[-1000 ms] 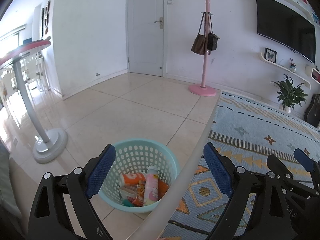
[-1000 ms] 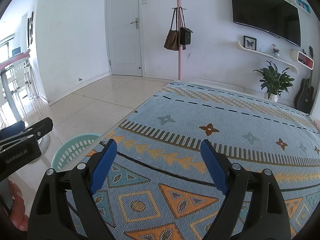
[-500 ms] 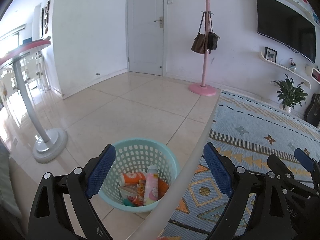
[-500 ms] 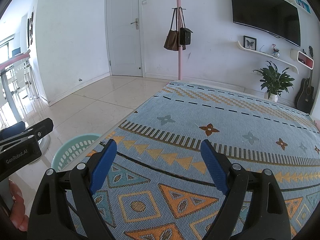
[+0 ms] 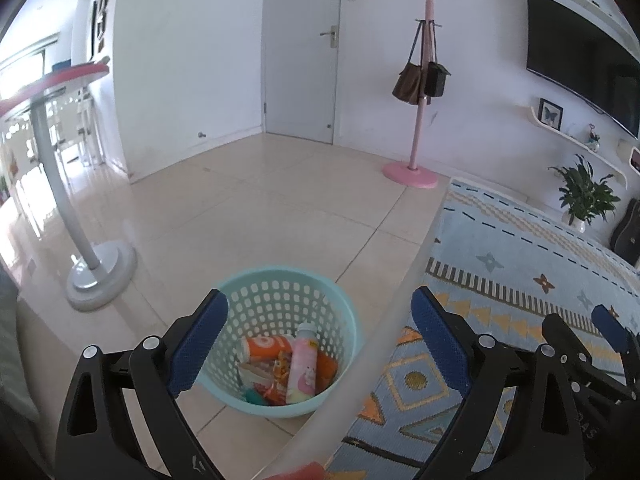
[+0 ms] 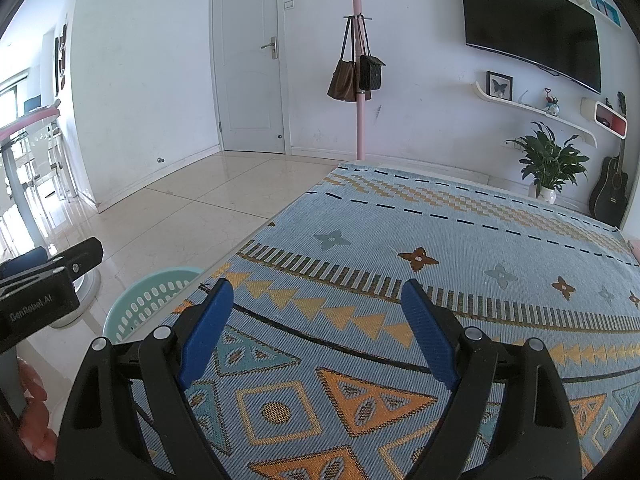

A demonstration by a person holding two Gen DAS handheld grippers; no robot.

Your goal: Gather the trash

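Sunlit tiles and a patterned blue cloth on a table fill a living room where a trash round appears close to finished. Left gripper hangs with its blue pads spread wide and nothing between them, aimed down past the table's edge at a teal basket on the floor tiles just beside the table. Right gripper hovers over the cloth, likewise spread and empty. Inside the basket lie a pink bottle, an orange cup on its side and some crumpled wrappers. No loose litter shows on the visible cloth or on the nearby floor, so the step in hand looks like a last check for leftovers. Doing it well means sweeping both cameras slowly along the table's rim and the far corners of the cloth, keeping the jaws wide so any find can be straddled cleanly, and carrying it over the middle of the basket before letting go, low enough that it does not bounce off the bottle. Further out stand a pink coat rack hung with bags, a white door, a wall television and a potted plant.
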